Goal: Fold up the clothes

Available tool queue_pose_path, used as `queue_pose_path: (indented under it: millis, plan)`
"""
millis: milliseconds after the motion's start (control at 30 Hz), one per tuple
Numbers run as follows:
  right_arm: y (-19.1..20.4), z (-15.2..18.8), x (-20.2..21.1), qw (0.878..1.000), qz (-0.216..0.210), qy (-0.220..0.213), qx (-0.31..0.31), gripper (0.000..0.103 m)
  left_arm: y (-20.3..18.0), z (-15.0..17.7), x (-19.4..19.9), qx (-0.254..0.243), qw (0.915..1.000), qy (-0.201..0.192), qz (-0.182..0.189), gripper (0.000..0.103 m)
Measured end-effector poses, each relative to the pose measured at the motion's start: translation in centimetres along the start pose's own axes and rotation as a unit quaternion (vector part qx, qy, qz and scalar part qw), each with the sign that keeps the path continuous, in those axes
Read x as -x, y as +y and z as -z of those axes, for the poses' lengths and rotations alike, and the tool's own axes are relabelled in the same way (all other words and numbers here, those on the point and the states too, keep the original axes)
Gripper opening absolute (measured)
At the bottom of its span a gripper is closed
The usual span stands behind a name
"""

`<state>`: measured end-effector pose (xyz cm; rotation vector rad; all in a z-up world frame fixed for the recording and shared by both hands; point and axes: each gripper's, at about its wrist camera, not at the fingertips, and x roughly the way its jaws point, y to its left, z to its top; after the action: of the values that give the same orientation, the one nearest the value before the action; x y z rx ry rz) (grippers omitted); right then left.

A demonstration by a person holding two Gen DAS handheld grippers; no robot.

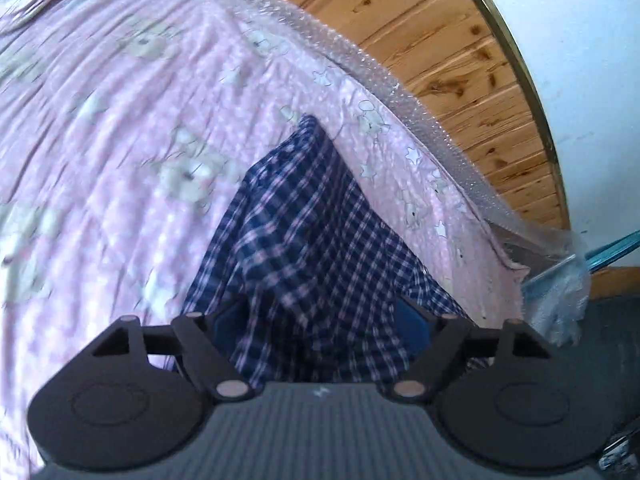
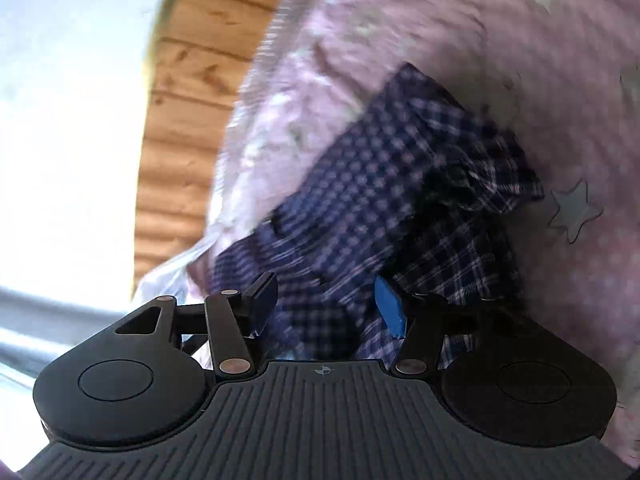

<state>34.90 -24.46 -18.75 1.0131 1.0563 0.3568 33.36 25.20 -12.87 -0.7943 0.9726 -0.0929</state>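
Note:
A navy and pink plaid garment (image 1: 304,220) lies crumpled on a pink bedspread (image 1: 100,128) printed with bears and stars. In the left wrist view my left gripper (image 1: 320,316) stands wide, and the cloth bunches up between its blue pads (image 1: 224,324), which it partly hides. In the right wrist view, which is blurred, the same plaid garment (image 2: 380,184) fills the middle. My right gripper (image 2: 326,304) is open with cloth between its blue pads (image 2: 390,306). I cannot tell if either pad presses the cloth.
The bed's edge is lined with bubble wrap (image 1: 360,60). Past it is a wooden plank floor (image 1: 460,64) and a white wall (image 1: 580,40). Clear plastic and a teal bar (image 1: 612,244) sit at the bed's corner.

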Motion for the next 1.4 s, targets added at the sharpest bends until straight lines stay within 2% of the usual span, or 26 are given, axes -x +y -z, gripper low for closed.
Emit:
queue_pose_path:
  millis: [133, 167, 300, 367, 500, 700, 767, 900, 1033, 1133, 1167, 1200, 1233, 1267, 1300, 1400]
  plan:
    - [0.0, 0.5, -1.6, 1.000, -0.011, -0.011, -0.009, 0.047, 0.2, -0.5, -1.3, 0.003, 0.9999, 0.000, -0.016, 0.080]
    - [0.1, 0.6, -1.9, 1.000, -0.018, -0.009, -0.009, 0.039, 0.3, -0.4, -1.3, 0.007, 0.9998, 0.001, -0.016, 0.080]
    - [0.1, 1.2, -2.4, 1.000, -0.019, -0.004, -0.013, 0.039, 1.3, 0.2, -0.7, 0.036, 0.9991, -0.002, -0.021, 0.080]
    - [-0.2, 1.5, -2.2, 1.000, -0.009, -0.010, -0.023, 0.042, 2.2, 0.7, -0.2, 0.068, 0.9973, -0.012, -0.022, 0.080]
    - [-1.4, 1.3, -1.6, 0.997, -0.017, -0.032, -0.073, 0.044, 2.9, 1.8, 0.8, 0.109, 0.9934, -0.029, -0.019, 0.080]
    - [-2.8, 1.0, 0.4, 0.989, -0.029, -0.053, -0.138, 0.048, 4.1, 2.9, 1.8, 0.149, 0.9882, -0.035, -0.014, 0.080]
    - [-3.0, 0.9, 0.8, 0.989, -0.020, -0.052, -0.137, 0.049, 4.2, 2.9, 1.9, 0.156, 0.9871, -0.036, -0.011, 0.080]
    - [-3.1, 0.6, 0.1, 0.991, -0.005, -0.045, -0.123, 0.049, 3.8, 2.2, 1.5, 0.163, 0.9858, -0.037, -0.011, 0.093]
    - [-1.7, -0.1, -2.1, 0.995, -0.004, -0.027, -0.095, 0.050, 2.4, 0.7, 0.1, 0.148, 0.9883, -0.033, -0.014, 0.092]
    - [-0.5, -0.1, -3.3, 0.998, 0.004, -0.011, -0.068, 0.050, 1.5, 0.1, -0.5, 0.133, 0.9907, -0.023, -0.016, 0.084]
    - [-0.2, -0.1, -3.7, 0.998, 0.009, -0.008, -0.058, 0.044, 1.2, -0.1, -0.7, 0.127, 0.9916, -0.019, -0.017, 0.074]
    - [-0.1, 0.0, -3.9, 0.999, 0.013, -0.003, -0.048, 0.027, 0.9, -0.3, -0.8, 0.121, 0.9923, -0.015, -0.018, 0.059]
    - [0.0, 0.0, -4.1, 0.999, 0.016, 0.001, -0.040, 0.017, 0.7, -0.4, -0.9, 0.114, 0.9931, -0.010, -0.025, 0.052]
    - [0.1, 0.1, -4.2, 0.999, 0.019, 0.002, -0.035, 0.009, 0.4, -0.5, -1.0, 0.106, 0.9938, -0.005, -0.032, 0.036]
    - [0.2, 0.2, -4.1, 0.999, 0.021, 0.001, -0.030, 0.005, 0.2, -0.5, -1.1, 0.098, 0.9944, 0.000, -0.040, 0.015]
    - [0.7, 0.6, -3.4, 1.000, 0.023, -0.006, -0.016, 0.001, -0.2, -0.4, -0.2, 0.085, 0.9959, 0.003, -0.030, 0.012]
